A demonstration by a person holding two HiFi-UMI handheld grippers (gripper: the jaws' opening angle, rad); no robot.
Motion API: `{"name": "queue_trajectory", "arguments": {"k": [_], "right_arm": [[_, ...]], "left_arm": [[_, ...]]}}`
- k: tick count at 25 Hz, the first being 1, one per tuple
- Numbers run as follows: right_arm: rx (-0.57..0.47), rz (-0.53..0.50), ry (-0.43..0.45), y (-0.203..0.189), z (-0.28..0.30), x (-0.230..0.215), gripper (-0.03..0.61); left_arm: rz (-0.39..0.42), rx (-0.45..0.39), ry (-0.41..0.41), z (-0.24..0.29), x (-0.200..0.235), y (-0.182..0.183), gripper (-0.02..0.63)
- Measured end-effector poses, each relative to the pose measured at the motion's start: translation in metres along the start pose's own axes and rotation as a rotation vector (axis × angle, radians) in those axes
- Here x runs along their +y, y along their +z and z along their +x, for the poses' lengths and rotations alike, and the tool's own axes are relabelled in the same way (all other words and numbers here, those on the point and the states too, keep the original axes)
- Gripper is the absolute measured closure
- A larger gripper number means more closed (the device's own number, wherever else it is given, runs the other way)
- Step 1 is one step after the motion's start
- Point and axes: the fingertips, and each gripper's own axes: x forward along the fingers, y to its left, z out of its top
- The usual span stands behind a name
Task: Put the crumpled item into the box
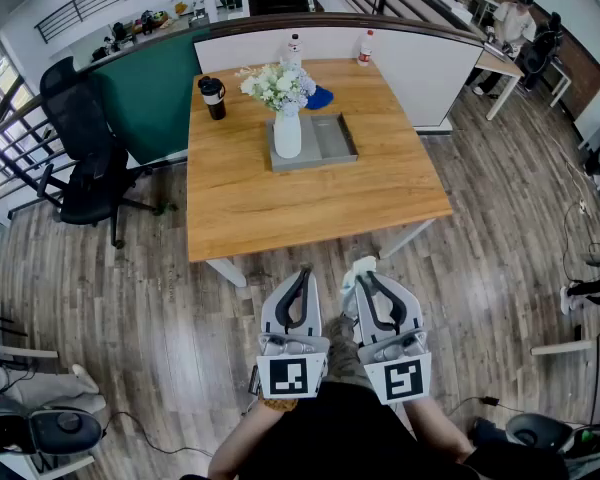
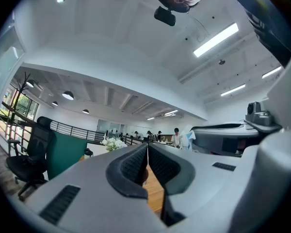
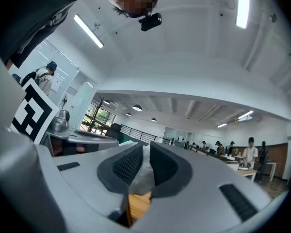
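Grippers are both held low over the wood floor [image 1: 180,288], just short of the near edge of the wooden table [image 1: 280,208]. The right gripper [image 1: 370,279] has its jaws clamped on the crumpled item [image 1: 359,266], a whitish, kinda see-through wad poking out past the tips. The left gripper [image 1: 302,274] is pinched together with nothing in it. The box [image 1: 334,136] is the shallow grey one toward the far side of the table, well apart from the wad. A white vase [image 1: 287,134] of flowers stands in its left half, and a black tumbler [image 1: 213,98] sits off to its left.

Vase [image 1: 287,133] in box [image 1: 333,136]; box on table [image 1: 310,203].
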Motion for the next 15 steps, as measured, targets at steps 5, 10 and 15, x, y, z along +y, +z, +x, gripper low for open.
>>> {"name": "queue_trajectory", "arguments": {"k": [5, 10, 15], "right_arm": [[0.024, 0.022, -0.019, -0.0027, -0.0061, -0.0047, 0.522], [0.027, 0.031, -0.020, -0.0039, -0.0042, -0.0037, 0.522], [0.031, 0.034, -0.022, -0.0051, -0.0032, -0.0009, 0.522]], "left_arm": [[-0.006, -0.010, -0.003, -0.0064, -0.0044, 0.0045, 0.588], [-0.008, -0.017, -0.008, -0.0065, -0.0029, 0.0052, 0.588], [-0.005, -0.016, -0.020, -0.0077, -0.0020, 0.0039, 0.588]]}}
